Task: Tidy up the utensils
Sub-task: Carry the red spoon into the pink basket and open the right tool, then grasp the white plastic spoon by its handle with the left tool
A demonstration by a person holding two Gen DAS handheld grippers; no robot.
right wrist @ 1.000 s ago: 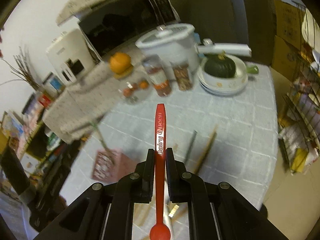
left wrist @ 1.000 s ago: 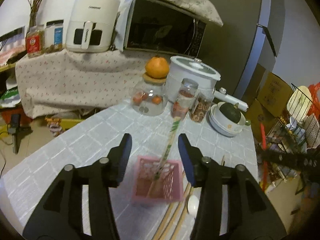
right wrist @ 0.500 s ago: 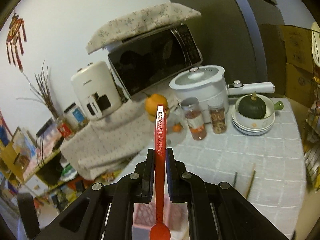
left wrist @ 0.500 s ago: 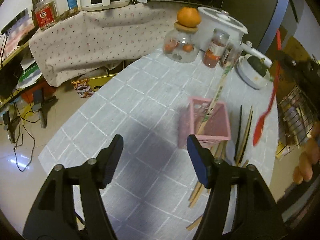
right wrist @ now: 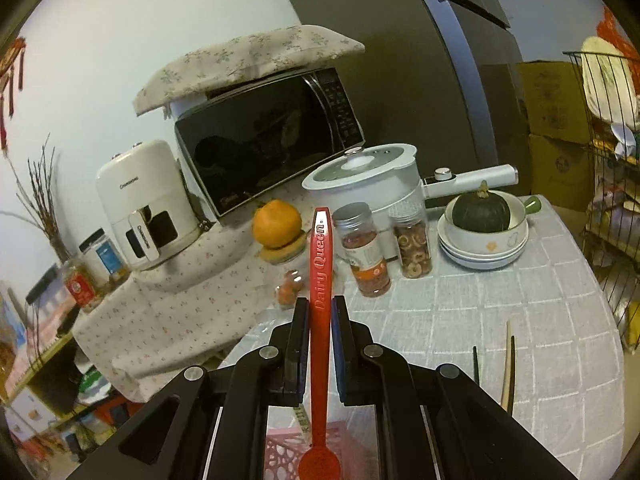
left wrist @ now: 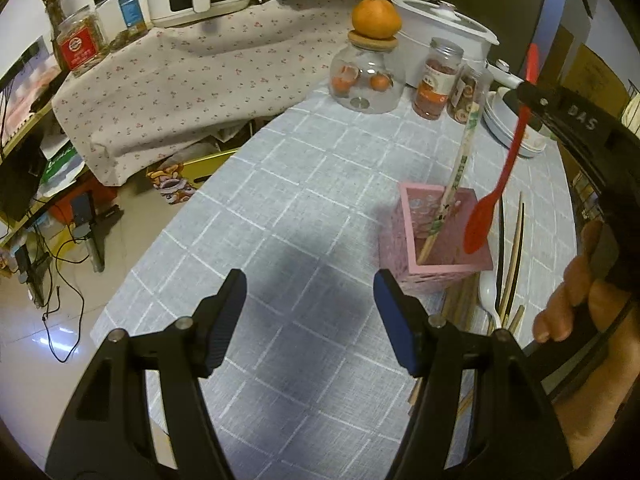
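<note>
Right gripper (right wrist: 320, 312) has its jaws clamped flat on the handle of a slim red plastic spoon (right wrist: 320, 320), embossed "Dairy Queen", bowl end pointing down. From the left wrist view, that spoon (left wrist: 496, 196) hangs tilted, its oval bowl right over the open top of the pink holder (left wrist: 436, 240), a square box with cut-out patterned walls. Whether the bowl is touching the holder, can't tell.

Inside the holder stands a paper-wrapped pair of chopsticks (left wrist: 456, 176), leaning toward the far edge of the tabletop (left wrist: 280, 220), which wears a grey cloth with a white grid. Just beside the holder, toward the right edge, lie long wooden chopsticks (left wrist: 516, 248) and a white spoon (left wrist: 488, 292), flat on the cloth.

Left gripper (left wrist: 308, 312) hovers above bare cloth near the holder, jaws wide apart, blue ribbed pads holding nothing.

Along the far edge: a round glass jar (left wrist: 366, 80) with a cork lid and an orange (left wrist: 376, 20) on top, two clear spice jars, a white lidded pot (right wrist: 364, 180), and stacked bowls carrying a dark green squash (right wrist: 480, 212).
</note>
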